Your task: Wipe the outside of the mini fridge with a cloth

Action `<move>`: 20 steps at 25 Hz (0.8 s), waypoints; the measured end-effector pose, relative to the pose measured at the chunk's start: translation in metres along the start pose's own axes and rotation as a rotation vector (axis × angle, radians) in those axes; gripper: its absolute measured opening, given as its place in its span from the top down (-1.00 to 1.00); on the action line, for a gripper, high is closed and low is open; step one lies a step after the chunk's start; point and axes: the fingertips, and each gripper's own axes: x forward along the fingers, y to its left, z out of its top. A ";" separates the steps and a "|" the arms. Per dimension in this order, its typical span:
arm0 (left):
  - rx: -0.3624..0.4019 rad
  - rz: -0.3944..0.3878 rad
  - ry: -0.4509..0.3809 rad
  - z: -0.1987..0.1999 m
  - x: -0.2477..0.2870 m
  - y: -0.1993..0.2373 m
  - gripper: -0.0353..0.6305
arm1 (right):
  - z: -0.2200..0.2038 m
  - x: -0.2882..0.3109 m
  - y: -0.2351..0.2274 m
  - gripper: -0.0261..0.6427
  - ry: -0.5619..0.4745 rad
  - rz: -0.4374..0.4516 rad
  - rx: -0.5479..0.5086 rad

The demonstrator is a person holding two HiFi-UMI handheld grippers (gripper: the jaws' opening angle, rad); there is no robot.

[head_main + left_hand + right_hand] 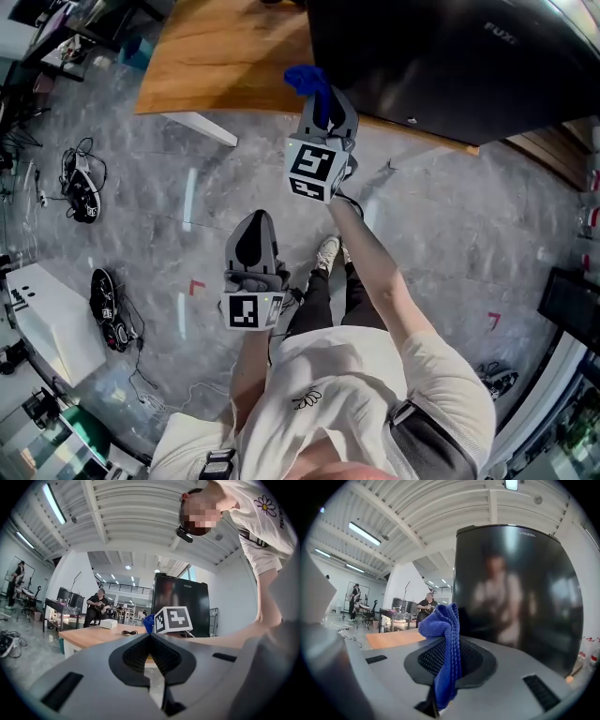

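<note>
The right tongs (324,101) are clamped on a blue microfibre cloth (447,653), which is pinched between the jaws with its folded top protruding above them. The cloth is held just beside the left edge of the black mini fridge (520,597) (contact with the door cannot be confirmed). The fridge is seated on a wooden worktop (225,56). The left tongs (150,638) are closed with nothing gripped, and are held over the grey floor (441,234), apart from the fridge
</note>
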 end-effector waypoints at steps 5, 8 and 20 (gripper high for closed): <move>-0.002 0.061 -0.013 0.003 -0.010 0.020 0.88 | -0.003 0.008 0.001 0.74 0.016 -0.019 -0.012; -0.001 0.063 -0.015 0.001 -0.007 0.023 0.88 | -0.004 0.008 0.000 0.74 0.015 -0.016 -0.009; -0.004 -0.071 -0.003 -0.003 0.030 -0.028 0.88 | -0.010 -0.024 -0.074 0.74 0.018 -0.094 -0.016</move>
